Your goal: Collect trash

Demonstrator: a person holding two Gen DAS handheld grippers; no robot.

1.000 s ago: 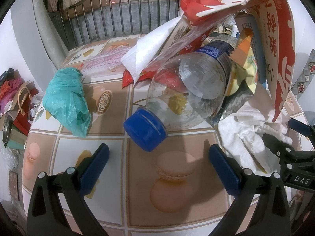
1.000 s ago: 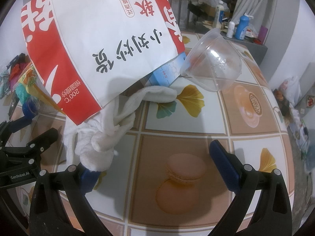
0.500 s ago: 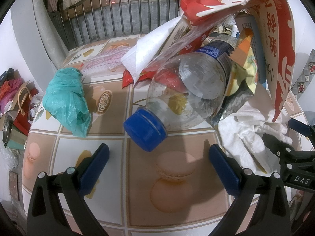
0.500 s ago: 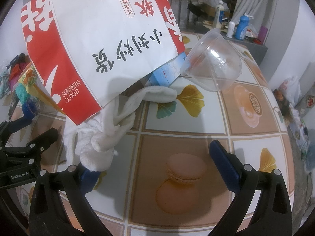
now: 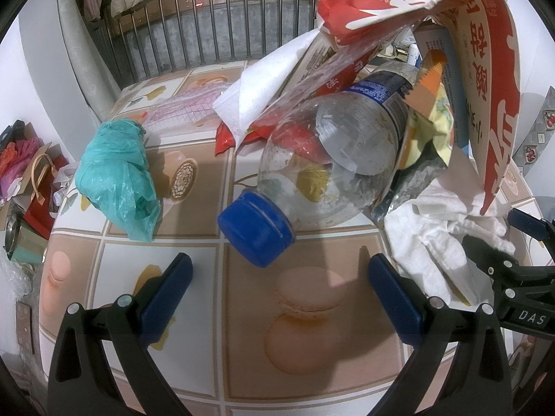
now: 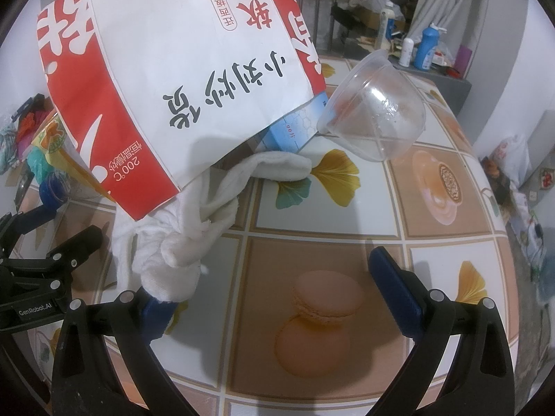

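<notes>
A heap of trash lies on the tiled table (image 5: pixel 312 346). A clear plastic bottle (image 5: pixel 333 166) with a blue cap (image 5: pixel 256 230) points at my left gripper (image 5: pixel 279 280), which stands open just short of the cap. A red-and-white paper bag (image 6: pixel 173 86) arches over the heap, also seen as the paper bag (image 5: pixel 485 69). White crumpled tissue (image 6: pixel 180 235) spills out below it and rests against the left finger of my right gripper (image 6: pixel 272 280), which is open with nothing between its fingers. A teal plastic bag (image 5: pixel 118 173) lies to the left. A clear plastic cup (image 6: pixel 374 114) lies tipped over.
A metal railing (image 5: pixel 208 27) runs behind the table. Bottles (image 6: pixel 426 48) stand on a far surface in the right wrist view. Bags and clutter (image 5: pixel 24 173) sit on the floor left of the table. My right gripper's body (image 5: pixel 520 277) shows at the left view's right edge.
</notes>
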